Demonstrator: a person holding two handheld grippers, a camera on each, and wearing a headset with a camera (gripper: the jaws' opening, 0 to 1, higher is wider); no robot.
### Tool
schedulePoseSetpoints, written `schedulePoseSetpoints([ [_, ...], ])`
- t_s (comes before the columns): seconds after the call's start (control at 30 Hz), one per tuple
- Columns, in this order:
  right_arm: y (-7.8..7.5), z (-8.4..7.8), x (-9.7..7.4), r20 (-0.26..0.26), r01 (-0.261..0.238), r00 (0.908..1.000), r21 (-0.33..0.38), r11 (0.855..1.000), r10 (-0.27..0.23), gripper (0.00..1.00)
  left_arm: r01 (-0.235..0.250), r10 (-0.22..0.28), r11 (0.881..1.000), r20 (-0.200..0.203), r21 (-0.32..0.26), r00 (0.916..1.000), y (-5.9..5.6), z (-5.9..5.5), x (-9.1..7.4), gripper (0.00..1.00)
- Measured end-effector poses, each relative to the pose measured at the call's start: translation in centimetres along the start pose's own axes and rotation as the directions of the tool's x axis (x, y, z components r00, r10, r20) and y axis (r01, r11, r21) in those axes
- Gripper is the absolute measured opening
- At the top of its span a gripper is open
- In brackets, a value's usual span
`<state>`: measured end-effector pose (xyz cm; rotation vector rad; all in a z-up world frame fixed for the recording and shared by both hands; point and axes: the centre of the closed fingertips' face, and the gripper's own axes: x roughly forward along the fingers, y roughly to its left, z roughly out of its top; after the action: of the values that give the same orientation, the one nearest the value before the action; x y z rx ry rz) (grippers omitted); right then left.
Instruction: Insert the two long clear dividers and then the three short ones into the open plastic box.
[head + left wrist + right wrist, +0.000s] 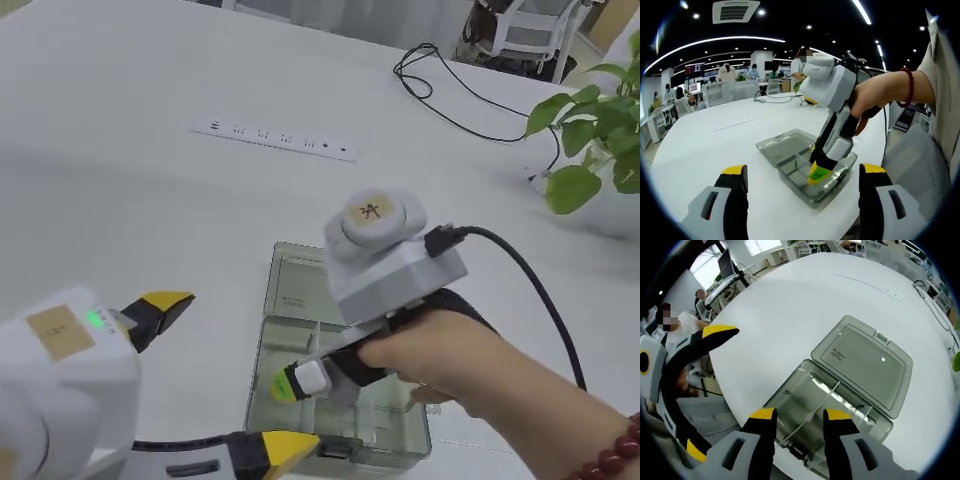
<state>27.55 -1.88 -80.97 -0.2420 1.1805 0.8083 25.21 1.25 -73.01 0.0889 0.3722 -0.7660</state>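
The open plastic box [262,350] lies low in the middle of the head view on the white desk [150,200], with its lid folded flat toward the top of the frame. The right hand-held gripper [285,385], gripped by a hand [440,355], points down into the tray. In the right gripper view its yellow-tipped jaws [800,415] rise from the bottom edge with a modest gap between them. A clear divider [825,397] runs from the tray's middle toward that gap, and I cannot tell whether the jaws are pinching it or only straddling it. Other thin clear walls cross inside the tray, so some dividers seem already seated, though the clear plastic makes them too hard to count. The left hand-held gripper [225,372] hangs in the lower left of the head view, jaws spread wide and carrying nothing, apart from the box. In its own view [803,170] the tray sits just above and between the jaw tips. The step in hand looks like settling one divider into its slots. The next move would call for keeping the piece upright and square to the slots, then pressing straight down. The light box might slide, so the idle left hand-held gripper could brace its rim.
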Motion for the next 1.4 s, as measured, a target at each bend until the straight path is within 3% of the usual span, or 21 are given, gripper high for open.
schedulePoseSetpoints([
  [0.53, -0.2, -0.9, -2.5, 0.019, -0.044, 0.9987, -0.107, 0.993, 0.047, 0.47, -0.023, 0.023, 1.000, -0.014, -0.007, 0.9996, 0.4, -0.4, -0.7, 0.94],
  [1.03, -2.4, -2.5, -4.7, 0.034, -0.061, 0.9971, -0.187, 0.981, 0.068, 0.49, -0.043, 0.043, 0.999, -0.039, -0.001, 0.9983, 0.3, -0.9, -0.6, 0.92],
  [1.4, -4.9, -4.0, -6.0, 0.043, -0.048, 0.9974, -0.200, 0.979, 0.057, 0.48, -0.055, 0.055, 0.998, -0.050, -0.009, 0.9972, 0.5, -1.1, -0.5, 0.90],
])
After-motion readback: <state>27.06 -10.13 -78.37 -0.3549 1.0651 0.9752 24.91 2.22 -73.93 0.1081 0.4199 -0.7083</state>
